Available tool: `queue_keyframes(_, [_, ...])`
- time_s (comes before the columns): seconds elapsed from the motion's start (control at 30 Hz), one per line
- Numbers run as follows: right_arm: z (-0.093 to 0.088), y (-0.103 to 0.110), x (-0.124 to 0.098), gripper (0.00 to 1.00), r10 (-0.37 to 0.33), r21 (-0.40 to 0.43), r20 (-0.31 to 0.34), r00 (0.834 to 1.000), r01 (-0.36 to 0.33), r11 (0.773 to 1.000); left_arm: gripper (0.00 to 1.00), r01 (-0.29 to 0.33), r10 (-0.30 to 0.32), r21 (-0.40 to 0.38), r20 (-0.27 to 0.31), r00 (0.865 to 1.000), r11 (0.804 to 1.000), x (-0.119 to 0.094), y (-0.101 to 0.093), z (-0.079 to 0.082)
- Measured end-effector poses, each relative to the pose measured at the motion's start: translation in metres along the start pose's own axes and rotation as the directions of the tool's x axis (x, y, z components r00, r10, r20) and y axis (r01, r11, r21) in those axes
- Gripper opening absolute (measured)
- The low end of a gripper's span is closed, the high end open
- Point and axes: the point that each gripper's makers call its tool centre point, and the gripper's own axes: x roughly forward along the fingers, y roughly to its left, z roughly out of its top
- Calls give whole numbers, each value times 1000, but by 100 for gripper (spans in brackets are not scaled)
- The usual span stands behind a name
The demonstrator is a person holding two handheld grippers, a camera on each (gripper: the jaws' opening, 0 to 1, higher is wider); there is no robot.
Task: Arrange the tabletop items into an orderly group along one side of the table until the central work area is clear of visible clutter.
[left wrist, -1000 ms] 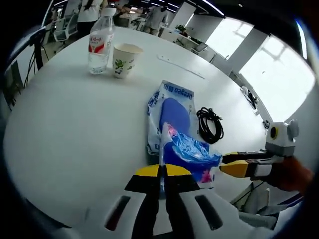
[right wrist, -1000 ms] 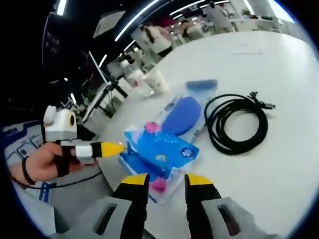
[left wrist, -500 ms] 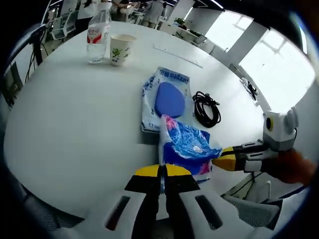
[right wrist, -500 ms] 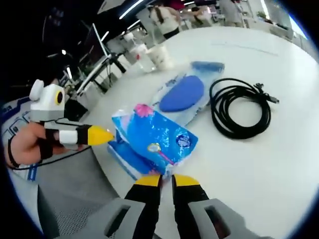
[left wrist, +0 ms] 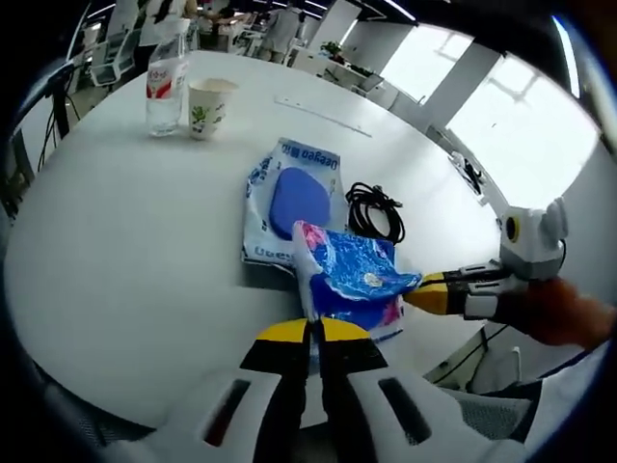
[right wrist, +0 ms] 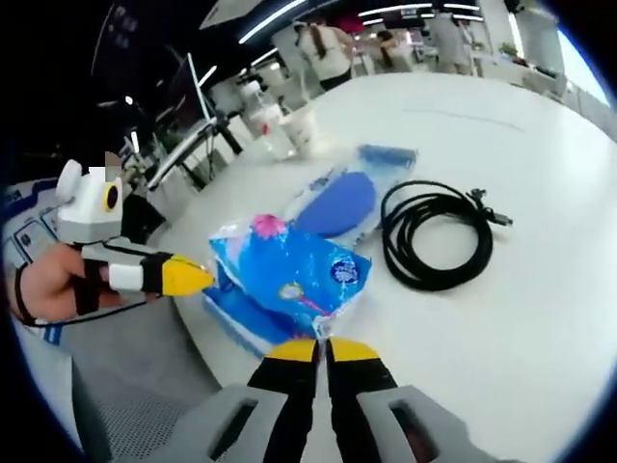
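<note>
A blue printed tissue pack (left wrist: 352, 280) hangs between both grippers near the table's near edge. My left gripper (left wrist: 313, 333) is shut on the pack's left edge. The right gripper (left wrist: 429, 294) comes in from the right and pinches the opposite corner. In the right gripper view, my right gripper (right wrist: 323, 349) is shut on the tissue pack (right wrist: 289, 280), and the left gripper (right wrist: 188, 278) holds its far edge. Beyond the pack lie a clear bag with a blue oval pad (left wrist: 294, 193) and a coiled black cable (left wrist: 374, 207).
A water bottle (left wrist: 164, 77) and a paper cup (left wrist: 204, 106) stand together at the far side of the round white table (left wrist: 116, 231). A thin white strip (left wrist: 323, 114) lies further back. People and desks fill the room behind. A hand (right wrist: 48, 289) holds the left gripper.
The right gripper, open a second ago, has shut on the pack's corner. The pack now hangs higher between both grippers. The left gripper stayed shut on it.
</note>
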Motion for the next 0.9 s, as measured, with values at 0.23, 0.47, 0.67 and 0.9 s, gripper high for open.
queue_keyframes(0.23, [5,-16,-8,0,-56,112,28,998,52,992,2,33,-33,25,4,999,999,5,-13,1])
queue_keyframes(0.47, [30,-43,-24,0,-126,112,116,985,113,987,3,55,-56,25,42,998,998,5,-21,13])
queue_keyframes(0.67, [52,-74,-36,0,-177,178,172,969,146,973,4,45,-46,18,53,998,999,4,-17,18])
queue_keyframes(0.9, [80,-114,-48,0,-241,226,215,946,192,955,5,25,-26,4,46,999,1000,4,-12,16])
